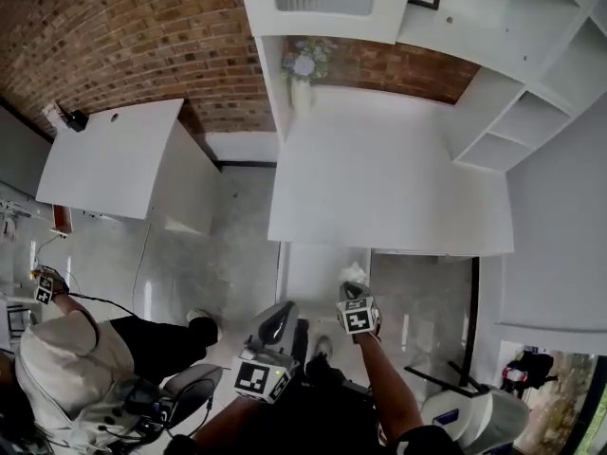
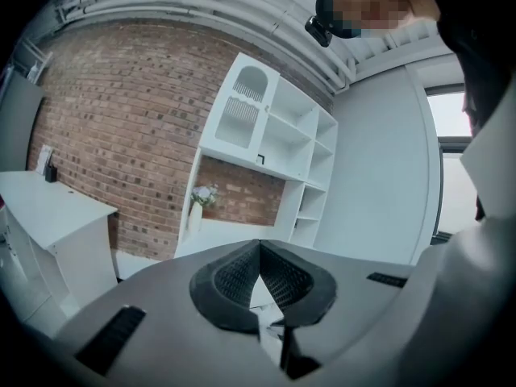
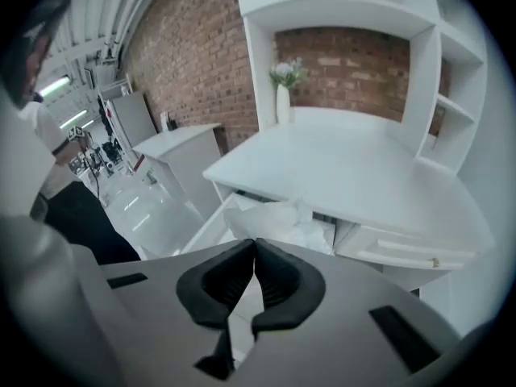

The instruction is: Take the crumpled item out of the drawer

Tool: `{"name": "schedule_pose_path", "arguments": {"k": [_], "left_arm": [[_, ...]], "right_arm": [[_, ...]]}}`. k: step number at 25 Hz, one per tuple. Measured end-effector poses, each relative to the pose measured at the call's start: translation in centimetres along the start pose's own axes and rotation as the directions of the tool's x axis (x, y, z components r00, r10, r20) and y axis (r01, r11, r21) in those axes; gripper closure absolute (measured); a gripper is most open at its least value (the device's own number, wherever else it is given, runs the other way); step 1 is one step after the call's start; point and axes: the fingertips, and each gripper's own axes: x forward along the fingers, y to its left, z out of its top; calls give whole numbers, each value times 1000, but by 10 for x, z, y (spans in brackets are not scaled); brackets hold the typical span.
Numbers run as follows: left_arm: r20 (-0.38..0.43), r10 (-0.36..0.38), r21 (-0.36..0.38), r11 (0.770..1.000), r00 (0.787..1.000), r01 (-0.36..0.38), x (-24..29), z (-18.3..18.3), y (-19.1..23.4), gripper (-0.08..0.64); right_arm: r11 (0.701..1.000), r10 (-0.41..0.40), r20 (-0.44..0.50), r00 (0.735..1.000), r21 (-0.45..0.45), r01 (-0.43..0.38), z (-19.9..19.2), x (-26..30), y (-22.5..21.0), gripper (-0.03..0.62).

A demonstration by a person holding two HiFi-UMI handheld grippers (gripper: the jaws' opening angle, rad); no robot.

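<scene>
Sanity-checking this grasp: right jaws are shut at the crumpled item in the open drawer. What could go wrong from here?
1. The right gripper seems to pinch only the near edge of the crumpled item, so it may slip or tear on the pull.
2. The item lies in the drawer close under the front edge of the desk; a straight lift could snag there.

Both forearms reach forward. The left gripper point(image 1: 281, 311) hangs lower, jaws together with nothing between them, and the right gripper point(image 1: 353, 294) is ahead, pinched shut on the paper point(image 1: 354, 273).
</scene>
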Motion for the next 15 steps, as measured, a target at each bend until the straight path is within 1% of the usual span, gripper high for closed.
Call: {"name": "schedule_pose_path", "arguments": {"k": [1,3,5,8,12,15], "left_arm": [[15,8,7,1000,1000,-8,-11,6,-8,543],[44,20,20,1000,999,-21,-31,15,-23,543],[69,27,33,999,997,-29,-49,21,-34,543],[95,36,62,997,995,-42,-75,28,-45,543],[115,25,91,995,993,-35,-102,32,-46,543],[115,3,89,996,993,-13,-115,41,-45,543]], "right_arm": [[1000,-2,54,999,4,2,11,-25,4,572],[1000,-9,165,986,1,9,34,-74,12,572],[1000,-12,269,963,3,12,57,-123,20,572],[1000,-7,397,918,23,-3,81,-191,38,572],[999,-4,513,859,42,-20,98,-255,67,572],[999,-1,559,829,34,-21,109,-288,87,572]]}}
